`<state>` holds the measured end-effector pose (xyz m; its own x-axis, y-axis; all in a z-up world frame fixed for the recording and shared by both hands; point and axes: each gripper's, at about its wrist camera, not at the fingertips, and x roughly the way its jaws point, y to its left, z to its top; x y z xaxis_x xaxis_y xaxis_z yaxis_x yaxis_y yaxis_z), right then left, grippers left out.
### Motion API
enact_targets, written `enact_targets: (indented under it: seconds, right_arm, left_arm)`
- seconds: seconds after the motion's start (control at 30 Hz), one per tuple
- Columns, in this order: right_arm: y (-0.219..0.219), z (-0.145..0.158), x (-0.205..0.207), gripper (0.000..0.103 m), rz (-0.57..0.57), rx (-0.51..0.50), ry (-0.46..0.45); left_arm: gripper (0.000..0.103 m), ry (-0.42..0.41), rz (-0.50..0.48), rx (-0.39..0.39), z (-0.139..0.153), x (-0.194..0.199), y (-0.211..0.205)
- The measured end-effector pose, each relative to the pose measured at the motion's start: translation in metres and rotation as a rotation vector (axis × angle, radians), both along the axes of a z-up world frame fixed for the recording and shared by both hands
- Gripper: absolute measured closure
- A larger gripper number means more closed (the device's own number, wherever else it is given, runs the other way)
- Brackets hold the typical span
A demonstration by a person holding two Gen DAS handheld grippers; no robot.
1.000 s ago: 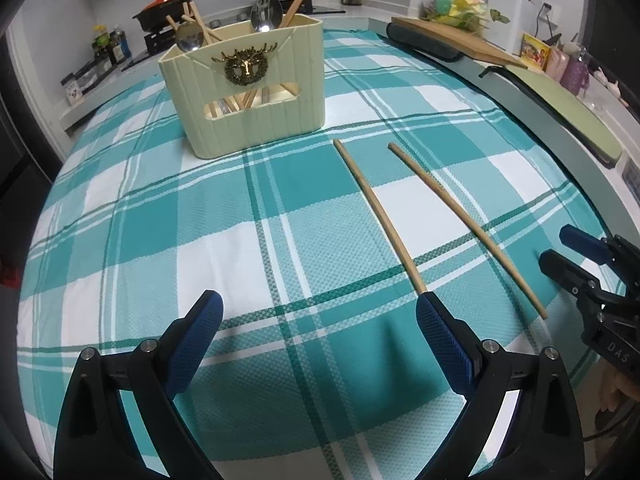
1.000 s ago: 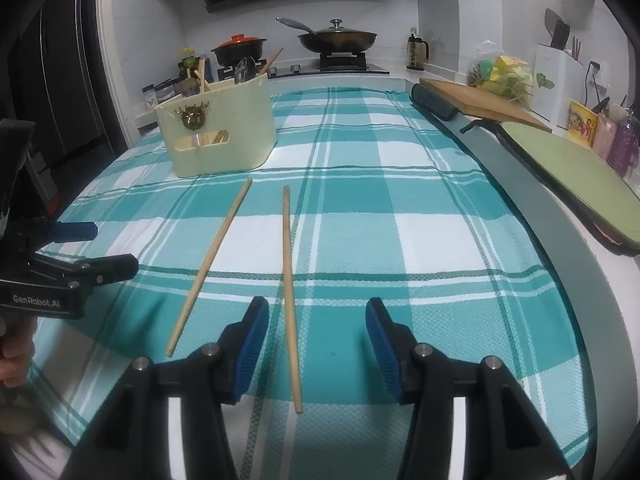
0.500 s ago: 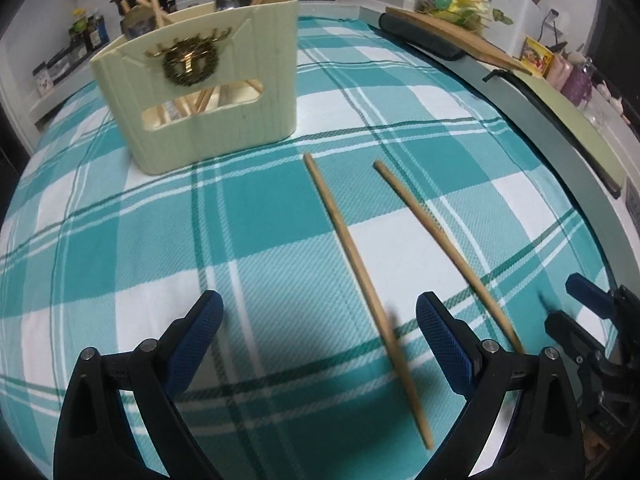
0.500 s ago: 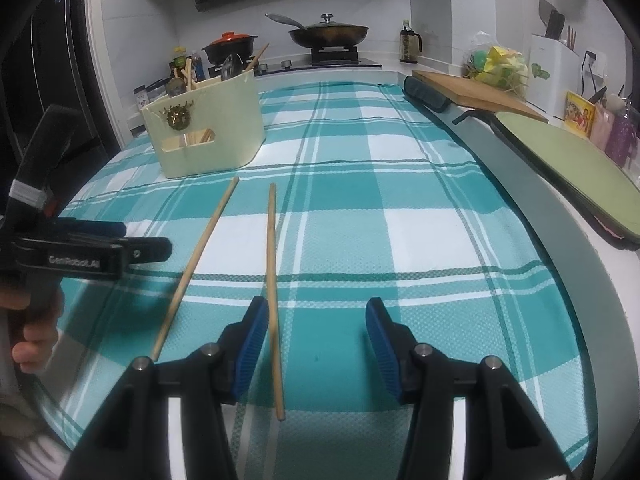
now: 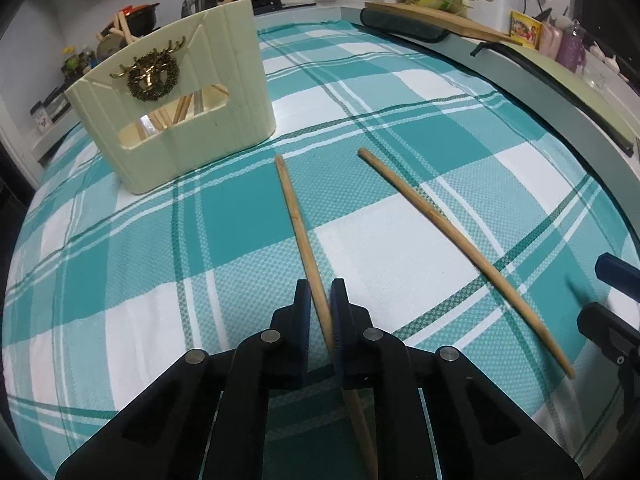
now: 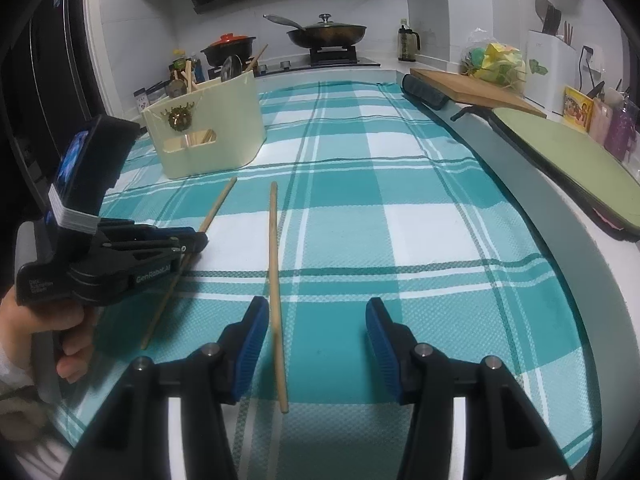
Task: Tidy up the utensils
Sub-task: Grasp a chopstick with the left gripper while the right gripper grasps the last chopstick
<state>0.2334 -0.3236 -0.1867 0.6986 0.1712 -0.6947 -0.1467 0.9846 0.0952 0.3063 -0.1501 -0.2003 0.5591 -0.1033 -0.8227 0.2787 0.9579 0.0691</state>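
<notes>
Two wooden chopsticks lie on the teal plaid tablecloth (image 5: 400,128). My left gripper (image 5: 320,292) is shut on the left chopstick (image 5: 296,216), its blue pads pressing the stick near its near end. The right chopstick (image 5: 460,240) lies loose beside it. In the right wrist view, my right gripper (image 6: 316,328) stands open low over the cloth, with the near end of the right chopstick (image 6: 274,264) between its fingers, close to the left pad and untouched. The left gripper (image 6: 192,240) shows there too, on the left chopstick (image 6: 218,204). A cream utensil holder (image 5: 180,92) stands behind, with spoons and chopsticks in it.
A wooden cutting board (image 6: 476,88), a dark roll (image 6: 424,90) and a green mat (image 6: 568,152) line the counter at the right. Pans sit on the stove (image 6: 328,32) behind the holder. A hand (image 6: 60,320) grips the left tool's handle.
My left gripper moved forward and down over the left chopstick and closed on it. The right gripper stayed put, still open.
</notes>
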Motion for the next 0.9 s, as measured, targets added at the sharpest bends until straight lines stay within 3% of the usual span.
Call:
enact_targets:
  seconds: [0.47,0.5,0.53,0.6,0.8,0.87,0.9]
  right_arm:
    - [0.013,-0.005,-0.009,0.052,0.019,-0.003,0.019]
    - [0.016,-0.004,-0.008,0.052,0.025,-0.009,0.022]
    - [0.019,-0.003,-0.005,0.052,0.033,-0.016,0.025]
    - [0.028,-0.002,0.004,0.051,0.054,-0.051,0.040]
    - [0.055,-0.028,0.053,0.052,0.127,-0.186,0.146]
    - [0.060,-0.027,0.058,0.069,0.128,-0.158,0.134]
    - [0.064,-0.025,0.059,0.084,0.128,-0.160,0.134]
  left_arm:
    - [0.094,0.021,0.132,-0.011,0.002,-0.052,0.127]
    - [0.083,0.031,0.133,-0.019,0.001,-0.054,0.134]
    - [0.061,0.035,0.134,-0.025,0.001,-0.056,0.139]
    - [0.037,0.024,0.145,-0.039,0.004,-0.061,0.149]
    - [0.034,0.024,0.133,-0.061,0.007,-0.061,0.151]
    - [0.034,0.027,0.125,-0.046,0.007,-0.061,0.150]
    - [0.034,0.030,0.124,-0.044,0.006,-0.061,0.151]
